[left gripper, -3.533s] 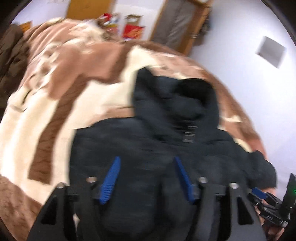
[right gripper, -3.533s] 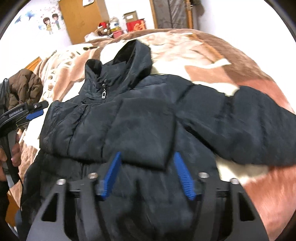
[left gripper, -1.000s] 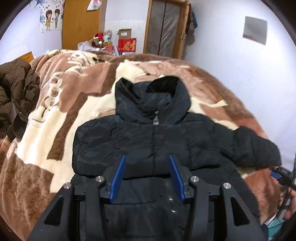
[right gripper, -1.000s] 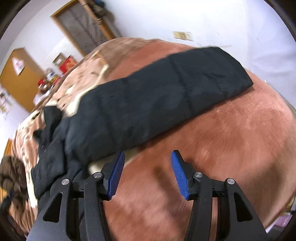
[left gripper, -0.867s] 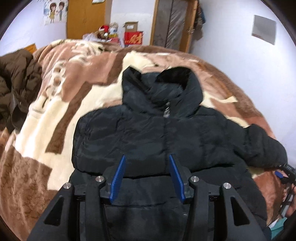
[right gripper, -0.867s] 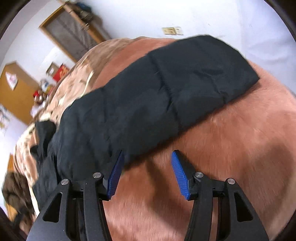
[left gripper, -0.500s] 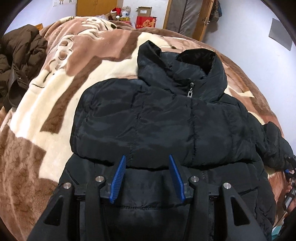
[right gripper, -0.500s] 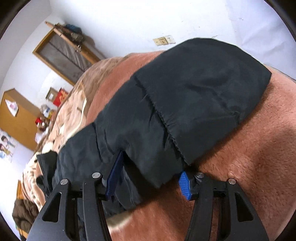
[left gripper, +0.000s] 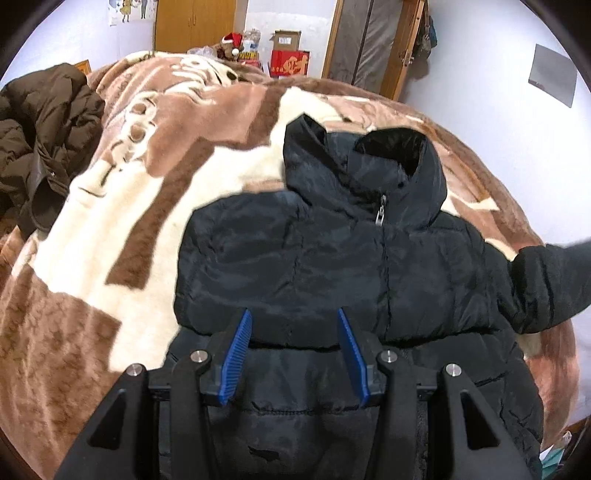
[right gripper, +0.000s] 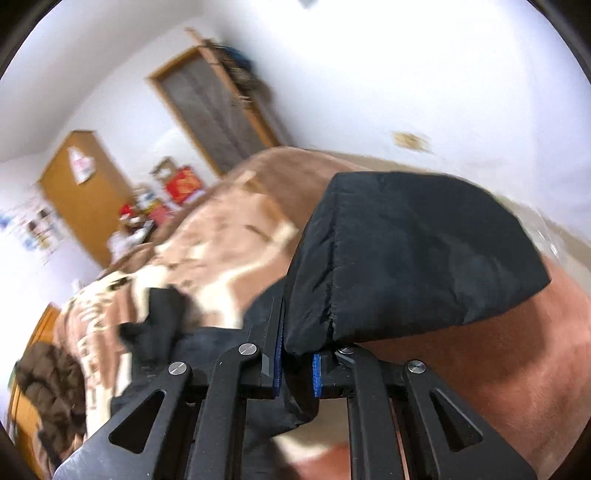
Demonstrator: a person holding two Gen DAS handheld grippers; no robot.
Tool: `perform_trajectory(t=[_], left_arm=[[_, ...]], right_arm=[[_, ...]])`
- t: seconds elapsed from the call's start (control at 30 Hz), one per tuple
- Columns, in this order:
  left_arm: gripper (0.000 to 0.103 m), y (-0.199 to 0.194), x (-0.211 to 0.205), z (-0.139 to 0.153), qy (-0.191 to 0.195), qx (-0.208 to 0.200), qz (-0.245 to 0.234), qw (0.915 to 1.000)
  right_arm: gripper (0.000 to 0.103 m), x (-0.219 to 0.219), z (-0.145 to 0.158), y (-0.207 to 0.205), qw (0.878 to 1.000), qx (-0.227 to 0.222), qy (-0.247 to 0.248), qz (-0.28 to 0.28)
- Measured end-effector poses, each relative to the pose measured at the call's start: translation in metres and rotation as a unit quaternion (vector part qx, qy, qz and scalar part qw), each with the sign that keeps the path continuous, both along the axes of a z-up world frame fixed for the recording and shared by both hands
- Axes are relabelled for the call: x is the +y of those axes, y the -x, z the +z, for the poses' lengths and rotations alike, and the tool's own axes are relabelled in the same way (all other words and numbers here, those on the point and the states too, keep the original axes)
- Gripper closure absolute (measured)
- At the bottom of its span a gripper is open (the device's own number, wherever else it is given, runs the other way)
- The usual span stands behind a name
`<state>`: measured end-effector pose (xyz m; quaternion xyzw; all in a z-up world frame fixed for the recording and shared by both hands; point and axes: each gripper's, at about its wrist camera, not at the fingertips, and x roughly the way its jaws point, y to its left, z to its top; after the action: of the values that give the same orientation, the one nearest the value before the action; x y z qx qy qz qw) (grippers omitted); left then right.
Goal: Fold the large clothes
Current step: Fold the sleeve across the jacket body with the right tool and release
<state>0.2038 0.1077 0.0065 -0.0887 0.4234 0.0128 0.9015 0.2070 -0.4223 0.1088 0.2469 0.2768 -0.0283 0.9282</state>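
Spread over the whole bed, a plush brown-and-cream blanket [left gripper: 155, 206] carries everything in view; behind it stand a wooden wardrobe [left gripper: 194, 26] and a doorway, with red boxes [left gripper: 290, 61] at the far edge. On that blanket the black puffer jacket [left gripper: 332, 258] lies front up near the middle, hood toward the wardrobe, its zipper pull [left gripper: 380, 216] just below the collar. One sleeve already lies folded across the chest. A brown coat [left gripper: 40, 136] is heaped at the blanket's left edge, well apart from the jacket.

The other sleeve [right gripper: 413, 251] is off the blanket, hanging from the right gripper [right gripper: 297, 363], whose jaws have just been closing and now pinch the fabric near the cuff. The left gripper [left gripper: 293, 354] hovers over the jacket's lower front with its jaws parted and nothing between them.

Risks, as I judge them: the pinch sits close to the sleeve's edge on slippery padded cloth, so a quick swing across the chest could let it slide out and drop short. Pulling on the sleeve with nothing pinning the body could also drag the whole jacket sideways over the blanket and undo the sleeve already folded. Bulky filling may make the sleeve spring back once let go.
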Motion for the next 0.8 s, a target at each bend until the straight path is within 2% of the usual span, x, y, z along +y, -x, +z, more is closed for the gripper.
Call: perform_trajectory(t=[0.13, 0.27, 0.37, 0.5, 0.67, 0.7, 0.8], left_arm=[[0.053, 0.000, 0.012, 0.016, 0.004, -0.020, 0.006, 0.9998], [0.053, 0.003, 0.028, 0.023, 0.010, -0.033, 0.016, 0.9993], [0.053, 0.006, 0.043, 0.021, 0.013, -0.032, 0.028, 0.9990], [0.053, 0.009, 0.062, 0.011, 0.017, -0.023, 0.042, 0.9987], [0.053, 0.012, 0.082, -0.003, 0.020, -0.012, 0.056, 0.9981], [0.053, 0.013, 0.085, -0.005, 0.021, -0.010, 0.058, 0.9980], [0.053, 0.013, 0.089, -0.007, 0.027, -0.008, 0.061, 0.9977]], right_arm=[[0.091, 0.065, 0.034, -0.021, 0.997, -0.019, 0.017, 0.079], [0.091, 0.141, 0.029, -0.044, 0.986, -0.008, 0.028, 0.163], [0.091, 0.200, -0.001, -0.060, 0.975, 0.021, 0.036, 0.219], [0.091, 0.263, -0.062, -0.084, 0.958, 0.079, 0.048, 0.271], [0.088, 0.306, -0.128, -0.102, 0.939, 0.140, 0.068, 0.307], [0.083, 0.313, -0.138, -0.106, 0.935, 0.151, 0.066, 0.315], [0.074, 0.322, -0.147, -0.102, 0.930, 0.161, 0.066, 0.325]])
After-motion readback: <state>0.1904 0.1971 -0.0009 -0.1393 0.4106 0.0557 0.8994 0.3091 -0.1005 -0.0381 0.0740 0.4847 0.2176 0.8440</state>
